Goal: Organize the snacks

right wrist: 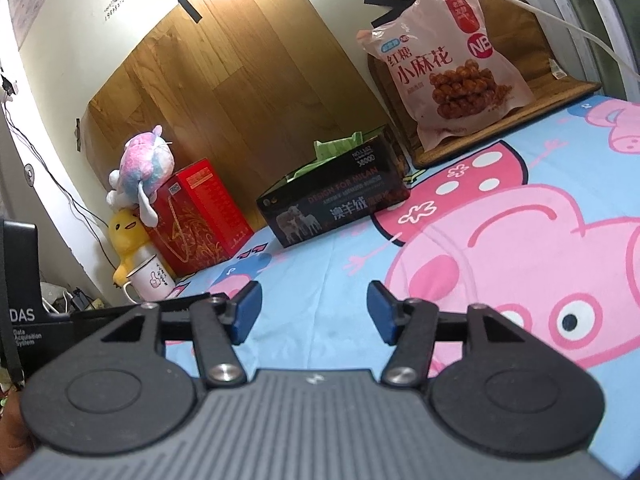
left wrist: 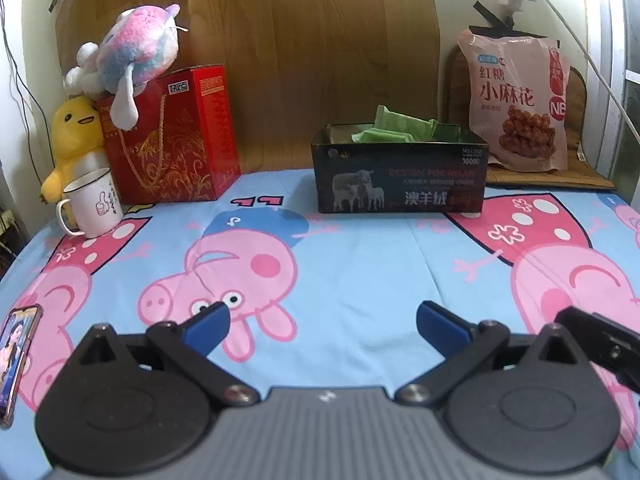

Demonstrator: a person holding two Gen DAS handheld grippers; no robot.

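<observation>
A black open box (left wrist: pixel 400 178) with sheep printed on its front stands at the far middle of the cartoon-pig cloth; green snack packets (left wrist: pixel 394 128) stick out of it. It also shows in the right wrist view (right wrist: pixel 332 204) with the green packets (right wrist: pixel 334 150). A large pink snack bag (left wrist: pixel 520 100) leans upright behind and right of the box, also in the right wrist view (right wrist: pixel 448 64). My left gripper (left wrist: pixel 323 322) is open and empty, low over the cloth, well short of the box. My right gripper (right wrist: pixel 315 307) is open and empty too.
A red gift box (left wrist: pixel 176 136) with plush toys (left wrist: pixel 132 56) on and beside it stands at the far left, with a white mug (left wrist: pixel 96 202) in front. A phone (left wrist: pixel 18 354) lies at the left edge. A brown mat (left wrist: pixel 552 176) lies under the pink bag.
</observation>
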